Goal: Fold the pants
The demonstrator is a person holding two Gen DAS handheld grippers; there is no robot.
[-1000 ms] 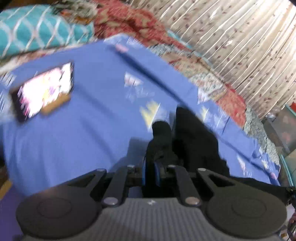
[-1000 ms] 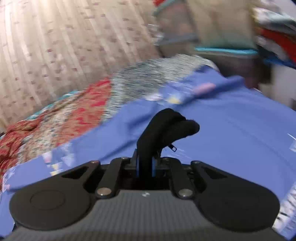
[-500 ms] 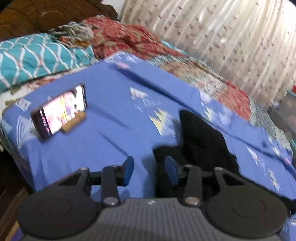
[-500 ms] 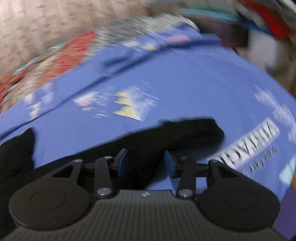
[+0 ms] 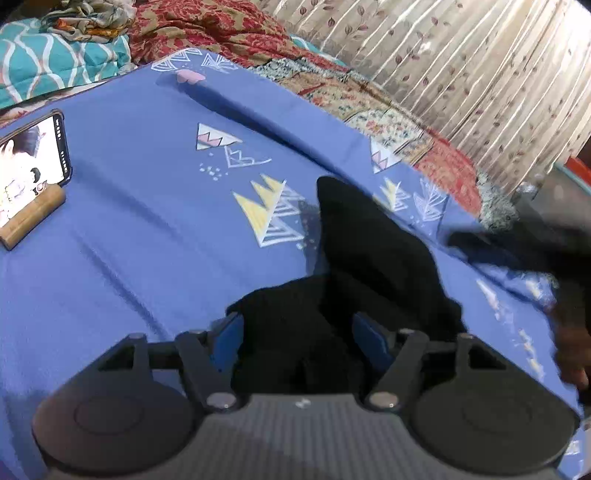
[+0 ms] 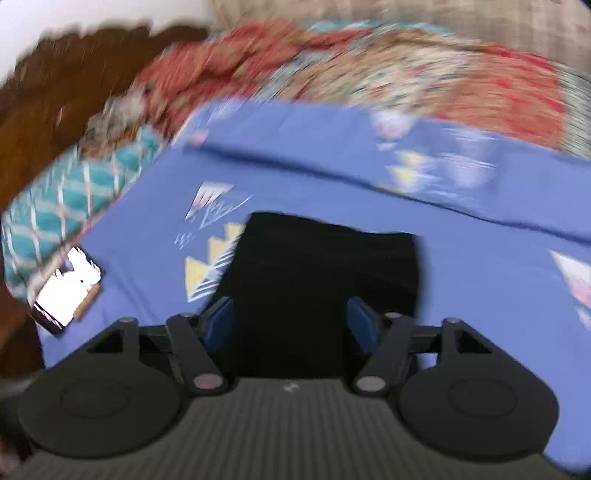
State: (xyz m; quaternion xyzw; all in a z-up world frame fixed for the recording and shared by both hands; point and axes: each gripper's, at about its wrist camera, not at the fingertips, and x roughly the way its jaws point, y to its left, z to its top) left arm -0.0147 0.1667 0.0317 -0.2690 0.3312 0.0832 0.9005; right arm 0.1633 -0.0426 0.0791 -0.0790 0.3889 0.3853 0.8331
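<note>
The black pants (image 5: 369, 258) lie folded on the blue bedsheet (image 5: 147, 229). They also show in the right wrist view (image 6: 325, 273) as a dark, roughly rectangular bundle. My left gripper (image 5: 297, 332) is open, its blue pads on either side of the near end of the pants, not closed on them. My right gripper (image 6: 291, 321) is open too, just above the near edge of the pants. The right wrist view is blurred by motion.
A phone (image 5: 29, 162) with a lit screen leans on a wooden stand (image 5: 33, 214) at the left of the sheet, also seen in the right wrist view (image 6: 66, 291). A teal pillow (image 5: 55, 66), a red patterned blanket (image 5: 221, 33) and a curtain (image 5: 480, 74) lie beyond.
Both grippers were shut on the pants a second ago and have opened and let go. The pants now lie on the sheet. The right gripper has swung round to face the headboard.
</note>
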